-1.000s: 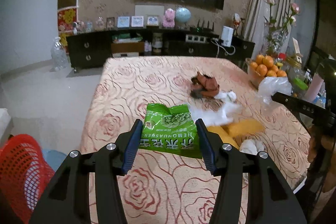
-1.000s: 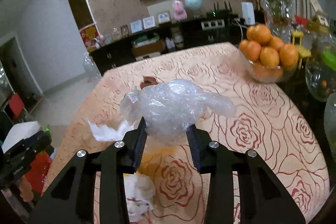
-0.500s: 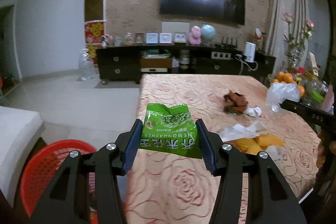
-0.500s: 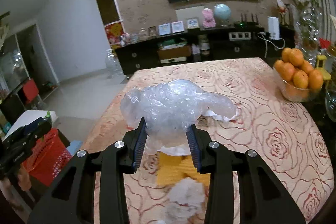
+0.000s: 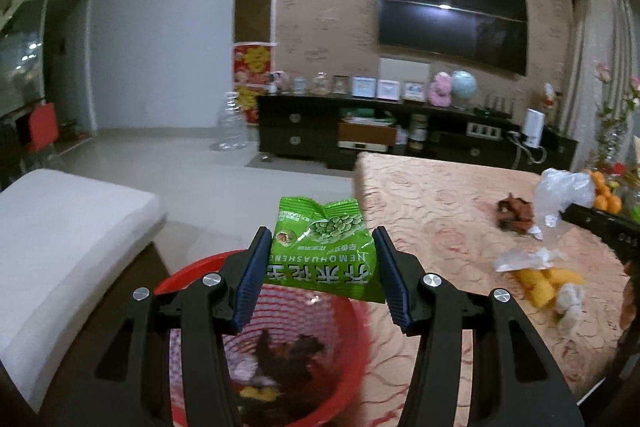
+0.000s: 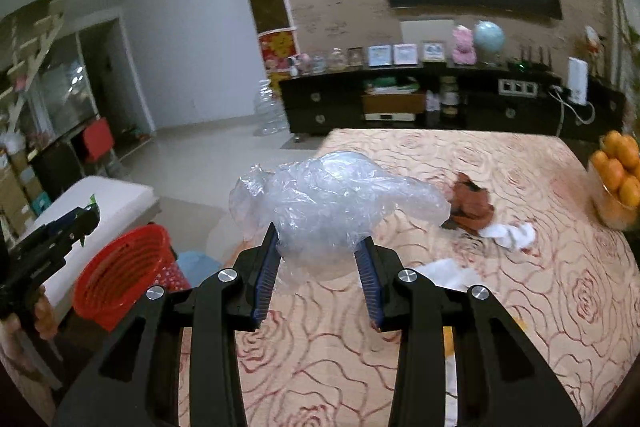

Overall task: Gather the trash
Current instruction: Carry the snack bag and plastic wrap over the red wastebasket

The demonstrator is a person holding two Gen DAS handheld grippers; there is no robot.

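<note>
My left gripper (image 5: pixel 322 269) is shut on a green snack packet (image 5: pixel 324 253) and holds it above the red basket (image 5: pixel 340 379), which has trash in it. My right gripper (image 6: pixel 318 267) is shut on a crumpled clear plastic bag (image 6: pixel 328 203) above the table's left part. The basket also shows in the right wrist view (image 6: pixel 120 275), on the floor left of the table. On the rose-patterned table (image 6: pixel 520 307) lie a brown wrapper (image 6: pixel 472 205), white tissues (image 6: pixel 510 233) and yellow peel (image 5: pixel 544 285).
A bowl of oranges (image 6: pixel 618 175) stands at the table's right edge. A white cushioned seat (image 5: pixel 60 227) is left of the basket. A dark TV cabinet (image 5: pixel 400 139) runs along the far wall, with open floor in front of it.
My left gripper has swung left off the table with the green packet and now hangs over the red basket. My right gripper has also turned left, still holding the plastic bag.
</note>
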